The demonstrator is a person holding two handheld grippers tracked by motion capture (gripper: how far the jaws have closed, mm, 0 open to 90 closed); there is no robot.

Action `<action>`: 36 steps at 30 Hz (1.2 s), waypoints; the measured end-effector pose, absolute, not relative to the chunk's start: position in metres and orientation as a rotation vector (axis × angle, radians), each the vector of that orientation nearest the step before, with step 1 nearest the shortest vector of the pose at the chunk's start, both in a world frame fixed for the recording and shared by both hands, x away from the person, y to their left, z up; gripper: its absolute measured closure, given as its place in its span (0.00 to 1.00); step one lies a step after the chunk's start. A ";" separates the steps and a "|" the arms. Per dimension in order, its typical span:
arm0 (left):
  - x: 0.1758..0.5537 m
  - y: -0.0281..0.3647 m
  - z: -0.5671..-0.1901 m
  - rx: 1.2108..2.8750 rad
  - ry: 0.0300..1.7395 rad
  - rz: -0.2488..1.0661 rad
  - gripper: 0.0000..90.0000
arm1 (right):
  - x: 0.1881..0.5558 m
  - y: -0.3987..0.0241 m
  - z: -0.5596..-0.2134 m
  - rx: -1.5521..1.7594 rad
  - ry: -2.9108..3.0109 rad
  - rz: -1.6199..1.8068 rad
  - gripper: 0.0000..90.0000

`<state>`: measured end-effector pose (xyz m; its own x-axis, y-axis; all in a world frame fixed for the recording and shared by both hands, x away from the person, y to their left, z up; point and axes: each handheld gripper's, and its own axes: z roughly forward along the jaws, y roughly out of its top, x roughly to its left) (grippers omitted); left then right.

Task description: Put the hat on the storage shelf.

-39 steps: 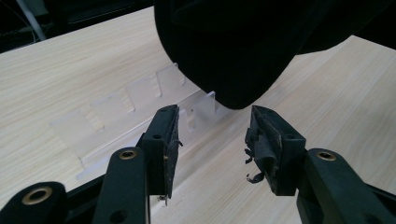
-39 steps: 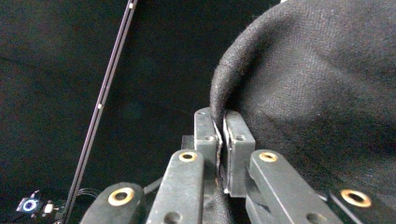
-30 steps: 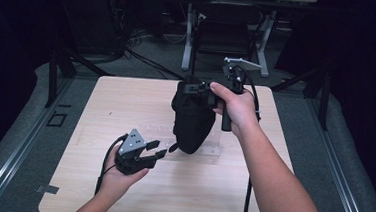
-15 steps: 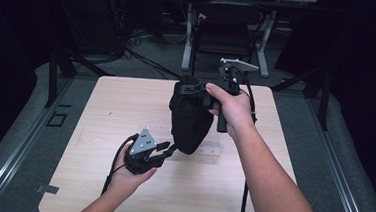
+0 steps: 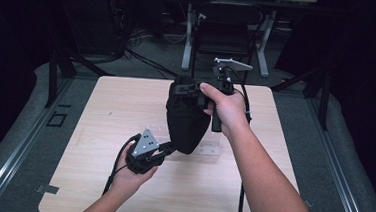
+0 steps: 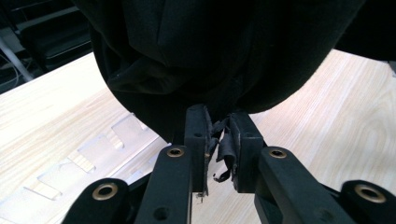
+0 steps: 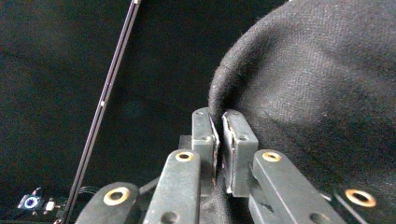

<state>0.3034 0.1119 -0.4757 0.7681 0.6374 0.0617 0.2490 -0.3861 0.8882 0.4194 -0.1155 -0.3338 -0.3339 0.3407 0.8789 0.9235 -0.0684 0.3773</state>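
Note:
A black cloth pouch (image 5: 187, 118) hangs upright over the middle of the wooden table (image 5: 111, 105). My right gripper (image 5: 191, 91) holds its top rim; in the right gripper view the jaws (image 7: 219, 135) pinch the cloth's edge (image 7: 317, 84) and have just eased open slightly. From the lower left, my left gripper (image 5: 170, 148) reaches the pouch's bottom tip. Its jaws (image 6: 218, 140) have just been closing and now press on a frayed fold of the cloth (image 6: 210, 56).
A clear acrylic rack (image 5: 211, 148) lies flat on the table under the pouch, also seen as slotted clear plastic (image 6: 88, 154) in the left gripper view. A dark chair (image 5: 223, 36) and desk legs stand beyond the table's far edge.
My left gripper moved right and up to the pouch's bottom and shut on it. The right hand and pouch shifted slightly left.

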 end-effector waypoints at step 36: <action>0.307 0.139 -0.504 2.078 0.778 0.554 0.93 | 0.391 -0.156 -0.325 -1.404 -1.840 -1.436 0.84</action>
<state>0.3072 0.1394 -0.5041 0.7110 0.6948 0.1079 0.3292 -0.4645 0.8221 0.3915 -0.1560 -0.3250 -0.4055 0.4524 0.7943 0.8803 -0.0408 0.4727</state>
